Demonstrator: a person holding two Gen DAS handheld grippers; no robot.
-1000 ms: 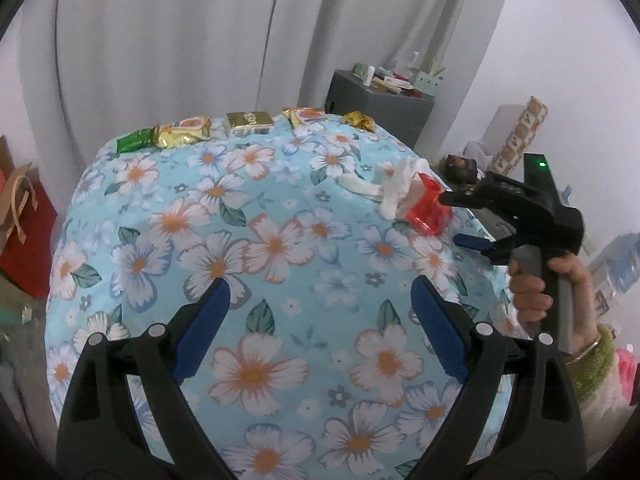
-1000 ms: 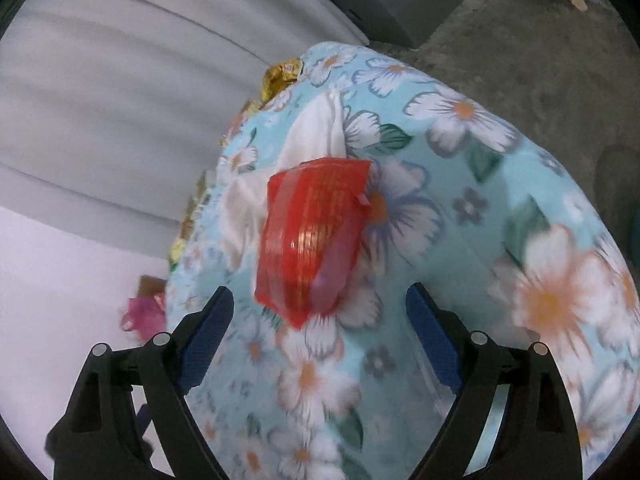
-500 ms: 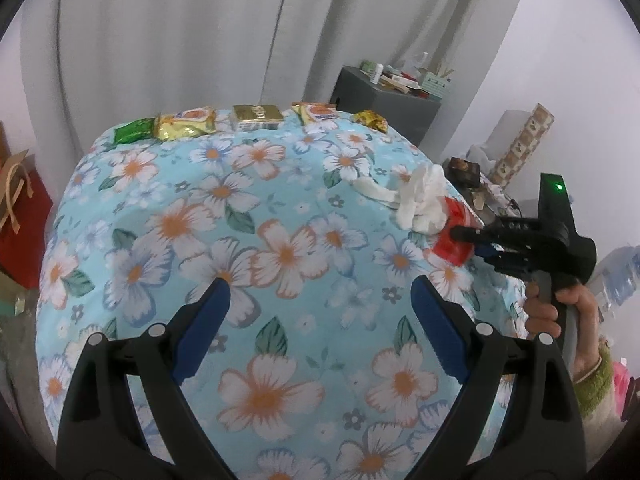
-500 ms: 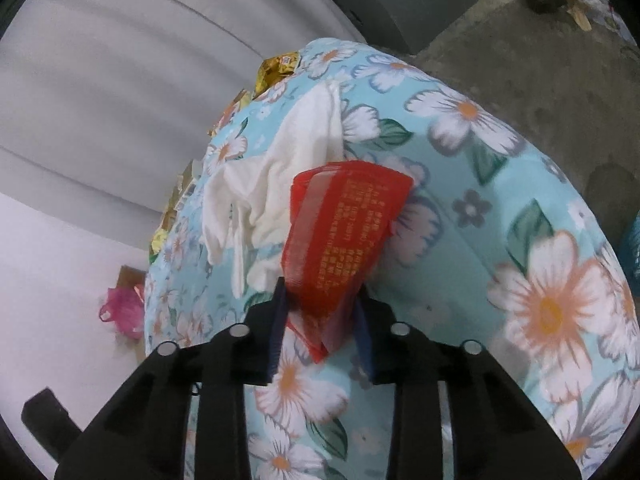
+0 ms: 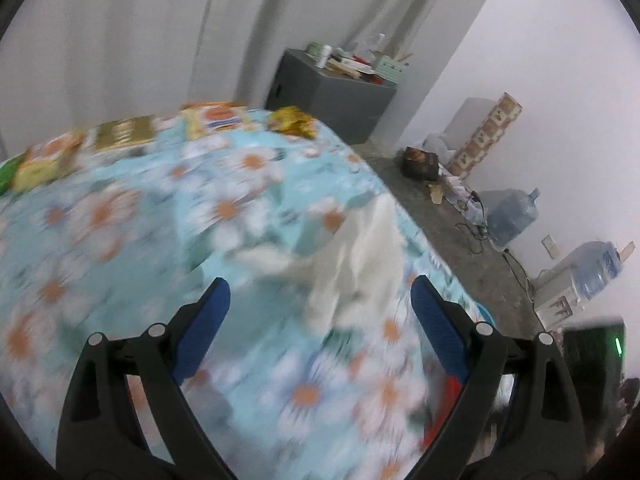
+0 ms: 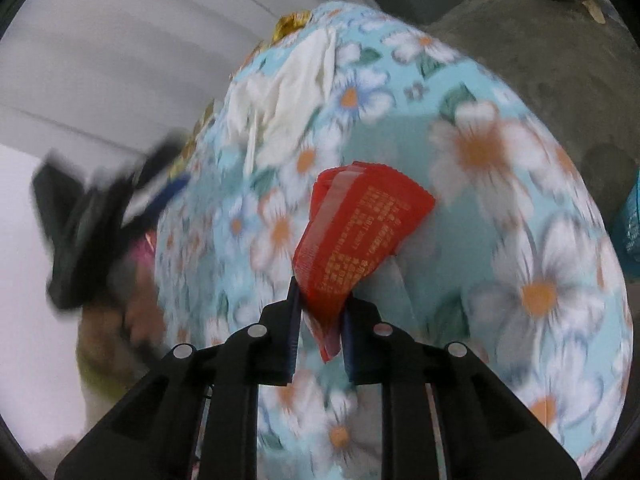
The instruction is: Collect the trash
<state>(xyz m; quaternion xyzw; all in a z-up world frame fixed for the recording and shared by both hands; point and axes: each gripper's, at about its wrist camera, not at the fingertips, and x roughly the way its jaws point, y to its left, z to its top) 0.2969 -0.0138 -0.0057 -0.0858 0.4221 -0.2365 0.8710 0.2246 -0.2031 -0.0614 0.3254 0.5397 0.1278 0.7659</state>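
Note:
My right gripper [image 6: 320,300] is shut on a red plastic wrapper [image 6: 360,232] and holds it just above the floral tablecloth [image 6: 500,152]. A crumpled white tissue [image 6: 288,92] lies beyond it; in the left wrist view the tissue [image 5: 360,252] sits just ahead between my open left gripper's [image 5: 320,312] fingers. A sliver of the red wrapper [image 5: 440,412] shows behind the right finger. The left gripper is empty and the view is blurred by motion. Several snack wrappers [image 5: 128,132] line the table's far edge, with a gold one [image 5: 292,120] at the corner.
A grey cabinet [image 5: 332,96] with clutter stands beyond the table. Water jugs [image 5: 512,216], cables and boxes lie on the concrete floor at right. White curtains hang behind. My left gripper shows blurred in the right wrist view [image 6: 100,220].
My right gripper has lifted the red wrapper and drawn it back from the tissue. My left gripper has swung right and forward towards the white tissue.

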